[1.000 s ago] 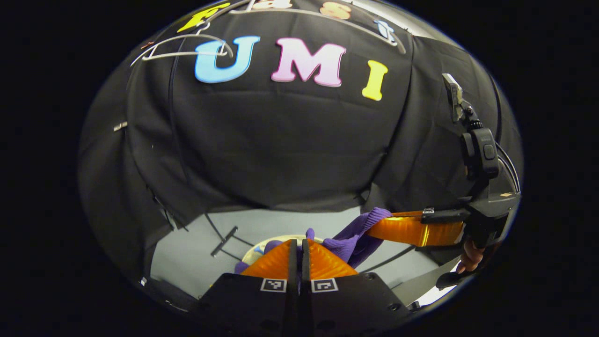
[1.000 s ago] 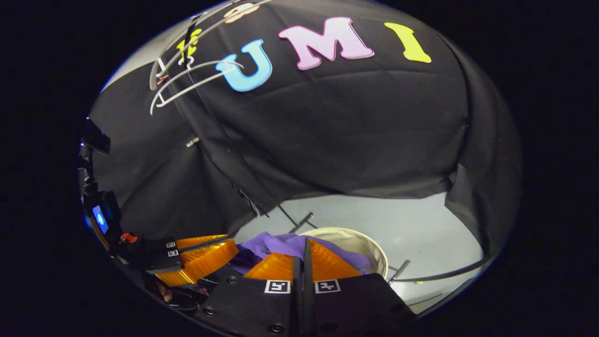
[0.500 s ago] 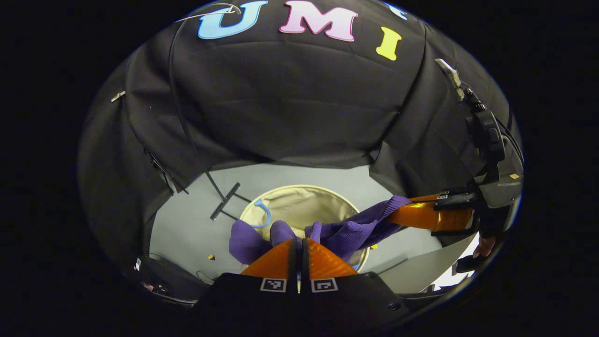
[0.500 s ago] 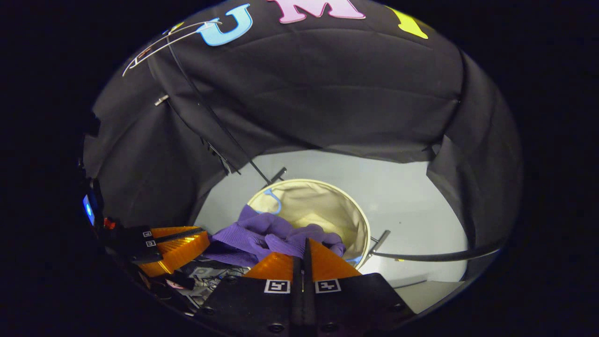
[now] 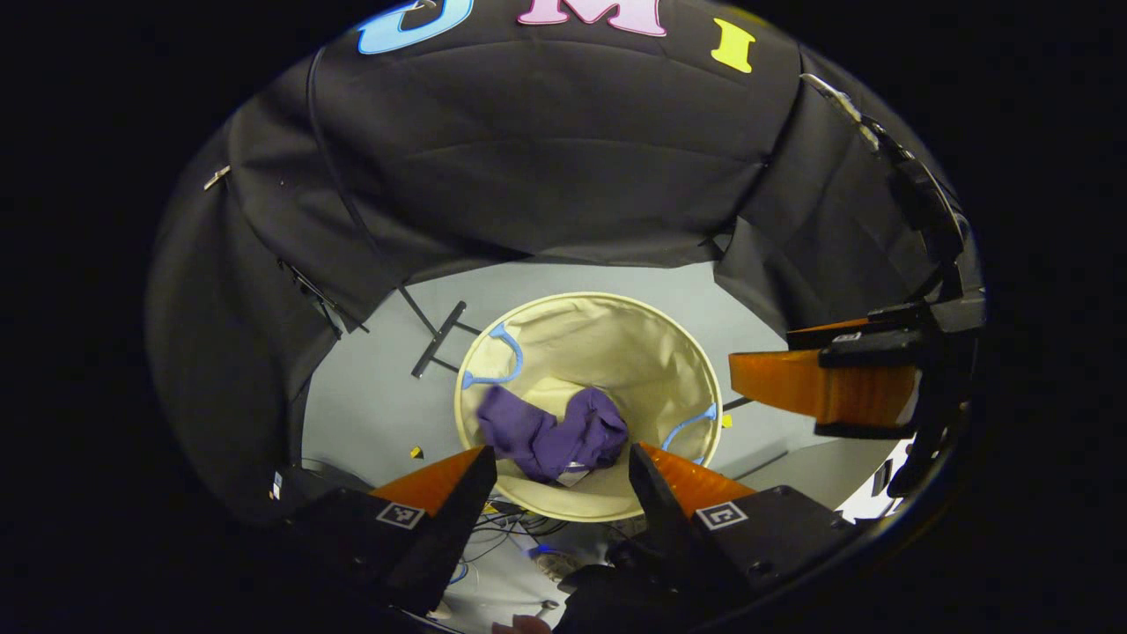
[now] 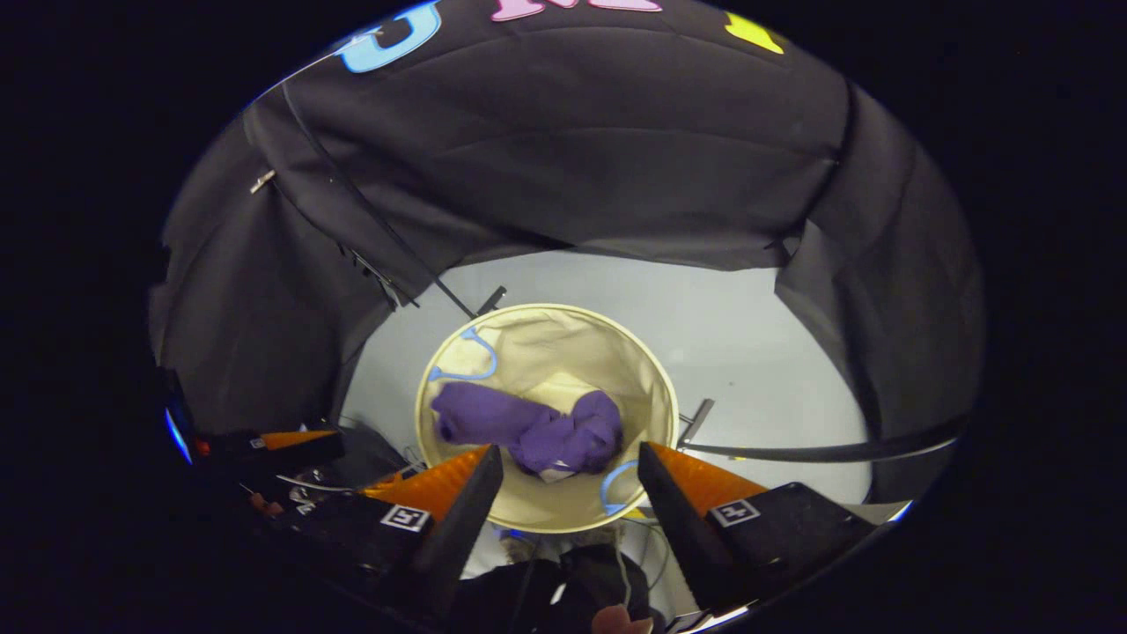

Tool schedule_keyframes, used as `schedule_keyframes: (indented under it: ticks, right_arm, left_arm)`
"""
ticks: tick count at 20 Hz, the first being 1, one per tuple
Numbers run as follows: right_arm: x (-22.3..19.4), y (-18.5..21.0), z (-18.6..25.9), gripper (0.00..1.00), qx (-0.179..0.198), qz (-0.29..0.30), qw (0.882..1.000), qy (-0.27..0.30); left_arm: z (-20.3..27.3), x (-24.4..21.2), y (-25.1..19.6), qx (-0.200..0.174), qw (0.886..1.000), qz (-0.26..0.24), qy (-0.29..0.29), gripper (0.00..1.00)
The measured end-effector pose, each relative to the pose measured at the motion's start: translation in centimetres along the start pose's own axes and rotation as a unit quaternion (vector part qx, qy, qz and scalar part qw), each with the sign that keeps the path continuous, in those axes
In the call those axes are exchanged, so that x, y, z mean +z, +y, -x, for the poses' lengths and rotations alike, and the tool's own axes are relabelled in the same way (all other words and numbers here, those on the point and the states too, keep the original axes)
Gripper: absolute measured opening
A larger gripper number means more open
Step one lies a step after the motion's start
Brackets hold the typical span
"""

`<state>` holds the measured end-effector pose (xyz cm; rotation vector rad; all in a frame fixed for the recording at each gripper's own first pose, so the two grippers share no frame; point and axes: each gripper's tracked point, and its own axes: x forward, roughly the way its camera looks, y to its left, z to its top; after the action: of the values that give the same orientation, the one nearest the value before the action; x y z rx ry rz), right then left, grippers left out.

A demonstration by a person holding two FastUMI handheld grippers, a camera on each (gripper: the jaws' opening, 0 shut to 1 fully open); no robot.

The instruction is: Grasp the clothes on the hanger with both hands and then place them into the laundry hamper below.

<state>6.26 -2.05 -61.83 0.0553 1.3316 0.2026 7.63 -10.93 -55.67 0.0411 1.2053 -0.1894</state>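
Clothes (image 5: 553, 433), clamped between both claws half a second ago, now lie crumpled inside the hamper (image 5: 616, 321) below the left claw (image 5: 561, 467) and right claw (image 6: 570, 465); both gape wide, so placement looks done.

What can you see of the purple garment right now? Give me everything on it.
The purple garment lies crumpled inside the round cream laundry hamper, toward the near side of its bottom. It looks like soft ribbed knit, bunched into two lumps with a small pale tag or patch at its near edge. It rests on the hamper's fabric lining. Neither set of tongs touches it: the left tongs and right tongs stand open above it. The right gripper view shows it the same.
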Motion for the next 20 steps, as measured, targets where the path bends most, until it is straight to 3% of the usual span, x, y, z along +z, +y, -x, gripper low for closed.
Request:
schedule_keyframes:
  ticks: [4, 7, 11, 14, 20]
  right_arm:
    - [0.0, 0.6, 0.8, 0.99, 0.007, -0.029, 1.000, -0.003]
    - [1.7, 1.0, 2.7, 0.99, 0.002, -0.029, 0.998, -0.054]
    - [4.5, 2.3, 7.6, 0.99, -0.015, -0.011, 0.991, -0.136]
    - [7.1, 4.0, 12.3, 0.99, -0.014, -0.015, 0.981, -0.192]
    - [11.5, 5.9, 22.0, 0.99, -0.045, -0.019, 0.950, -0.308]
  left_arm:
    - [1.3, 0.0, 0.3, -0.002, 1.000, 0.010, -0.004, 0.95]
    - [3.0, 1.0, 0.2, -0.016, 0.999, 0.020, -0.025, 0.96]
    - [7.4, 4.3, 0.6, -0.021, 0.994, 0.033, -0.100, 0.96]
    - [11.5, 6.5, 1.0, -0.022, 0.987, 0.029, -0.157, 0.96]
    - [20.0, 9.6, 3.1, -0.018, 0.967, 0.039, -0.251, 0.96]
